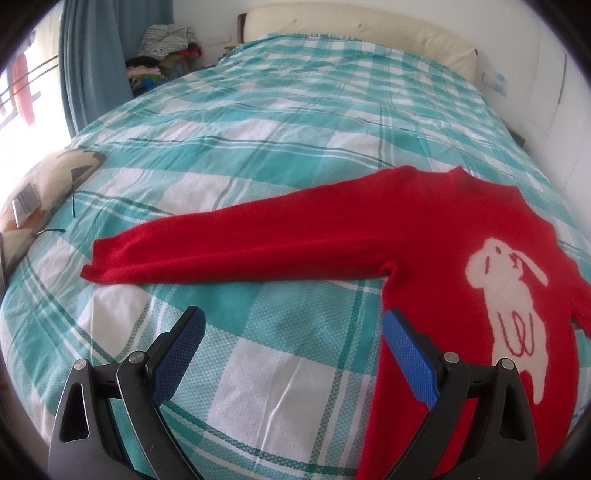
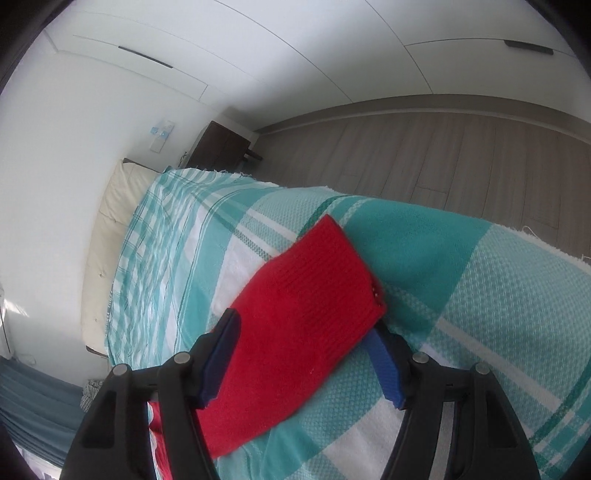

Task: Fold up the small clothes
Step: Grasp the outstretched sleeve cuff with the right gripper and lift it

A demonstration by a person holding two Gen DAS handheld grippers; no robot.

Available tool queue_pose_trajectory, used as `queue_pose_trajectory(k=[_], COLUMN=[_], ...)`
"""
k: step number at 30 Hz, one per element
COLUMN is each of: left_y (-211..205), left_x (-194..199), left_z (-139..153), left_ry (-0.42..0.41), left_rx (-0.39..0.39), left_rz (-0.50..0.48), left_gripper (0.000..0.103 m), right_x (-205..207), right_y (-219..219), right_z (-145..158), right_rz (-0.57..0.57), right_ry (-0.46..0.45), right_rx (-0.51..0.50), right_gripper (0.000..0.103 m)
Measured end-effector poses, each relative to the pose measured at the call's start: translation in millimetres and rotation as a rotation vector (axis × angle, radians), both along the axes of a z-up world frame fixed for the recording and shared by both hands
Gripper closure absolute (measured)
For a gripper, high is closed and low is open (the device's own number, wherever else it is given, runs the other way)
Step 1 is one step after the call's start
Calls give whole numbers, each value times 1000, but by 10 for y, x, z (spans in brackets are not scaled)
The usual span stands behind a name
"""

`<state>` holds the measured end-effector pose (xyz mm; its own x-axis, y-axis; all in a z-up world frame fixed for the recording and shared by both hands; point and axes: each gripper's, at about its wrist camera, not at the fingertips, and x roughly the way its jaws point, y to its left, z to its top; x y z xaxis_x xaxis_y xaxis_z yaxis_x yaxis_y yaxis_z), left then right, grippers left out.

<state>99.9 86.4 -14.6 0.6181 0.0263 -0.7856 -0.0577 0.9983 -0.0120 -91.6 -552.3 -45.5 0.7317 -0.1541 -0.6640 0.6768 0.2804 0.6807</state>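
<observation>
A small red sweater (image 1: 424,229) with a white rabbit (image 1: 509,295) on its front lies flat on the checked teal-and-white bedspread (image 1: 258,147). One sleeve (image 1: 221,251) stretches out to the left. My left gripper (image 1: 293,315) hovers open over the bedspread below that sleeve, holding nothing, with its right finger (image 1: 410,358) over the sweater's side edge. In the right wrist view the other red sleeve (image 2: 306,288) lies on the bedspread (image 2: 480,295) between the wide-apart fingers of my right gripper (image 2: 303,325). Its cuff corner covers the right fingertip, and the pads do not pinch it.
A patterned pillow (image 1: 44,192) sits at the bed's left edge, and a cream headboard (image 1: 351,33) is at the far end. Piled clothes (image 1: 166,48) and a blue curtain (image 1: 92,55) stand beyond. Wood floor (image 2: 443,155) and a dark nightstand (image 2: 218,144) lie past the bed's right edge.
</observation>
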Motion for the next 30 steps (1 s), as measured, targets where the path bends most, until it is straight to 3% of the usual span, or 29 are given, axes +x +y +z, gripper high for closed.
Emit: queue_pose_trajectory(k=[2,5,7,9,14,18,21,24,30], left_y=[-3,-8,-13,-15,1,54,87,86,59], left_x=[12,27,37,38,34,32,35,48,44], left_z=[-12,-32,-42,-46,-49,-45,-34,1,95], left_ry=[5,14,17,18,16,15,18,17,-9], left_rx=[0,-4,-2,2,-4,-12,-36,-61,-61], left_rz=[0,0,-1,-2,5,19,30,27,14], left_gripper=[6,6,6,6,6,6,6,6,6], right_x=[3,2,-4,-36,-94,13,208,541,1493], right_y=[-40,-117,-180,-230,-202,-146,76,484,1817], right_z=[12,6,-19,-24,97,225,582,1132,2094], right_rz=[2,0,-1,-9,-43,-20,52,185,547], right_ry=[2,19,43,67,186,215,152,70,-120], right_rx=[-18,-31,-33,-39,-123,-196,-293,-417,-577], right_gripper=[41,57,84,99,100,100,100,100,100])
